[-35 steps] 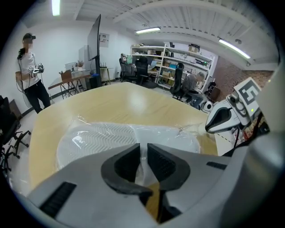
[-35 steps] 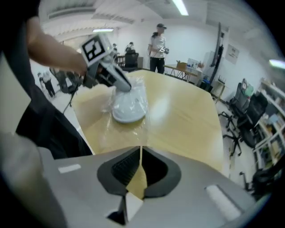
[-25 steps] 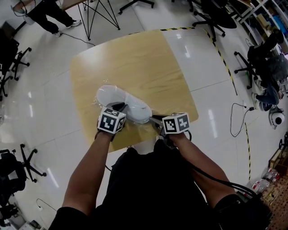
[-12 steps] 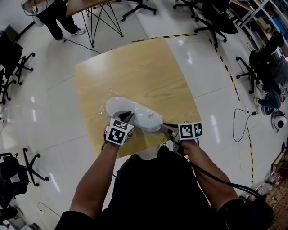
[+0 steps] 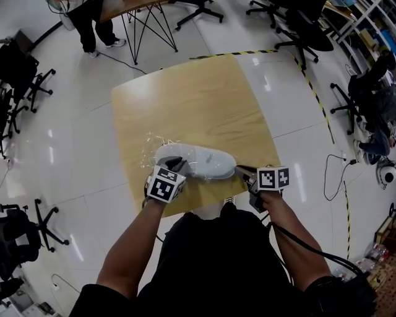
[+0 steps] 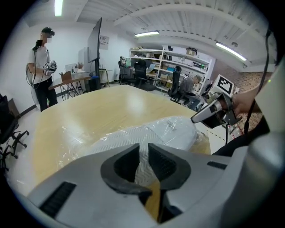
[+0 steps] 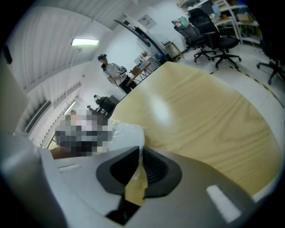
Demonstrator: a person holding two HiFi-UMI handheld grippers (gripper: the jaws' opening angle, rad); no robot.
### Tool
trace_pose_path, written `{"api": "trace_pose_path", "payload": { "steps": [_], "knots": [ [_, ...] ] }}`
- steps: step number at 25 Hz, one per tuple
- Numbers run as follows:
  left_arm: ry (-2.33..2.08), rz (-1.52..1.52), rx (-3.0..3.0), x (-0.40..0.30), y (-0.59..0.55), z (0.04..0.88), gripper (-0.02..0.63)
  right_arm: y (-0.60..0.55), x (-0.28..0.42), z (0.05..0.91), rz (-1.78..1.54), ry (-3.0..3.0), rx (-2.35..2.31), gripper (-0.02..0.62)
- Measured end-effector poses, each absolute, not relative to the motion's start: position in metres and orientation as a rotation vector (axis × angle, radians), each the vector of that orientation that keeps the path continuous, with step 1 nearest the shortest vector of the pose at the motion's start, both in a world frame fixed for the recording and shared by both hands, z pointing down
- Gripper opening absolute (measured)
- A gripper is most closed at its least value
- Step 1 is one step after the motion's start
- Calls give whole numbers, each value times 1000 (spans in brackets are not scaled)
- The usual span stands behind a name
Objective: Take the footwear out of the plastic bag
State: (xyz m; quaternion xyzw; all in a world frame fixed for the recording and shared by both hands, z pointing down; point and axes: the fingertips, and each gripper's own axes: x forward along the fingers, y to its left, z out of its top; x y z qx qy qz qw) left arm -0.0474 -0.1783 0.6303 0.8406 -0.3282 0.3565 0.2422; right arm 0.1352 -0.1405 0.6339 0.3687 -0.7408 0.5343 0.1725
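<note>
A white shoe point(image 5: 198, 162) lies inside a clear plastic bag point(image 5: 151, 147) on the wooden table point(image 5: 185, 93), close to its near edge. My left gripper point(image 5: 175, 165) rests on the shoe's near side. Its jaws stand a narrow gap apart and are opening, with white shoe fabric and film point(image 6: 143, 156) filling the gap. My right gripper point(image 5: 242, 171) is at the shoe's right end, and its jaws are closing on a thin fold of the bag point(image 7: 140, 153). The bagged shoe point(image 6: 151, 133) stretches toward the right gripper point(image 6: 209, 115) in the left gripper view.
The table's near edge point(image 5: 204, 207) runs just below the shoe, against my body. A person point(image 5: 93, 18) stands by another table point(image 5: 142, 18) at the back left. Office chairs point(image 5: 18, 74) ring the floor, and yellow-black tape point(image 5: 309, 80) runs at the right.
The bagged shoe has swung from a diagonal to lie nearly level and sits further right. The right gripper moved right with the bag's end. The left gripper stayed on the shoe.
</note>
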Motion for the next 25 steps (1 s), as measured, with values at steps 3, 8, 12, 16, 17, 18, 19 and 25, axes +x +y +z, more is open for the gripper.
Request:
{"api": "trace_pose_path", "payload": {
  "steps": [3,8,12,16,17,18,19,25],
  "knots": [
    [-924,1001,2276,-63,-176,630,69,-160,121,635,1373,-2123,980,28],
    [-998,997,2190,-90,-185,634,69,-189,96,636,1317,-2173,805,25],
    [-1020,1049,2204,-97,-192,636,67,-204,99,630,1389,-2194,778,18],
    [-1034,1077,2199,-99,-194,639,57,-221,129,627,1452,-2187,890,1],
    [-1023,1057,2207,-98,-196,639,63,-223,132,626,1459,-2185,900,2],
    [-1013,1040,2215,-96,-198,639,71,-223,131,627,1473,-2180,891,3],
    [-1007,1032,2220,-96,-199,640,72,-221,125,628,1498,-2177,866,23],
    [-1037,1017,2211,-96,-199,638,75,-195,81,652,1620,-2076,763,143]
  ]
}}
